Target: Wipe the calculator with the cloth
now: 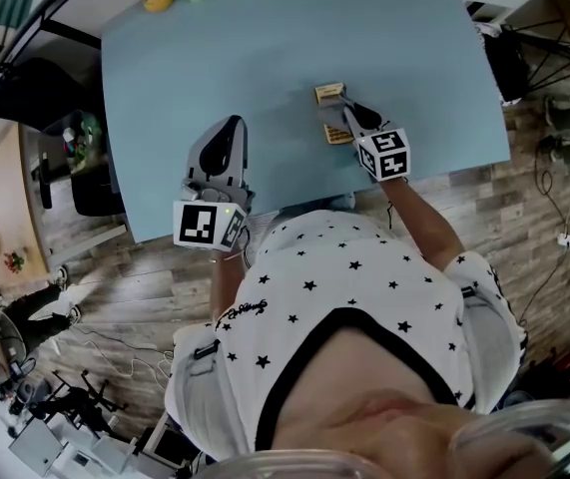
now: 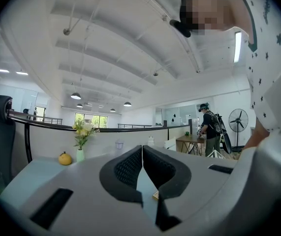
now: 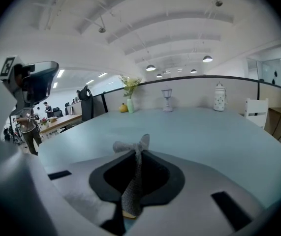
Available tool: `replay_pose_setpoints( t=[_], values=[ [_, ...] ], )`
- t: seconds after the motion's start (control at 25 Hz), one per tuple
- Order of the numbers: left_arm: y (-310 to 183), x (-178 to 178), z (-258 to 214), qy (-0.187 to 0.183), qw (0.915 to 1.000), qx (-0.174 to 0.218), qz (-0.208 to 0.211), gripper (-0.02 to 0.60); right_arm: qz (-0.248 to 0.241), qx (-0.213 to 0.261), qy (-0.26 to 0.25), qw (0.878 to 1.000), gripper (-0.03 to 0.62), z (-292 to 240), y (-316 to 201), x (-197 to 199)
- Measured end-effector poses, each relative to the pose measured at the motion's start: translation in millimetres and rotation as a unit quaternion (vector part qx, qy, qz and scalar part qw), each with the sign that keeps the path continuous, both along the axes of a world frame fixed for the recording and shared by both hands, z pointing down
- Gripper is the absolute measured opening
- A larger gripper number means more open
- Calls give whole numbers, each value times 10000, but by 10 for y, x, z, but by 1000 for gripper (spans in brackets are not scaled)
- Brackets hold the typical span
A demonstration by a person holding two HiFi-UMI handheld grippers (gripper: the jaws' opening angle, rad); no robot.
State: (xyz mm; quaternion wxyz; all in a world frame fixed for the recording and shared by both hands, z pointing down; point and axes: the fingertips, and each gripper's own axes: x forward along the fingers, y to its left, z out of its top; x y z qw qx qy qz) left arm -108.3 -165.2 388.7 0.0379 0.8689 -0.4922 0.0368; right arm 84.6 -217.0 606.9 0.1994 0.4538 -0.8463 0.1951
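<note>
Left gripper (image 2: 142,156), nr the near edge of the table (image 1: 265,58): jaws pressed together, nothing btwn. Right gripper (image 3: 136,157) pinches grey cloth (image 3: 132,193), which looks soft, light and floppy, best held by a bunched fold. Calculator (image 1: 336,134), prob. the tan slab just under it, looks light and may slide.

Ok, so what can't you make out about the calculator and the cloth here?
calculator: head view, the right gripper covers its middle; keys too small to read.
cloth: right gripper view, its lower end drops out of sight behind the jaws.
cloth touching the calculator: cannot tell in any view.
</note>
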Motion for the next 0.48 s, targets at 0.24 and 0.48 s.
replay_pose_setpoints(
  t=[0.24, 0.48],
  values=[
    [3, 26, -7, -1, 10000, 6, 29, 31, -456, -84, -73, 9989, 31, 27, 197, -331],
    [8, -32, 17, 10, 10000, -42, -21, 31, -747, -271, 109, 9968, 32, 209, 390, -482]
  ],
)
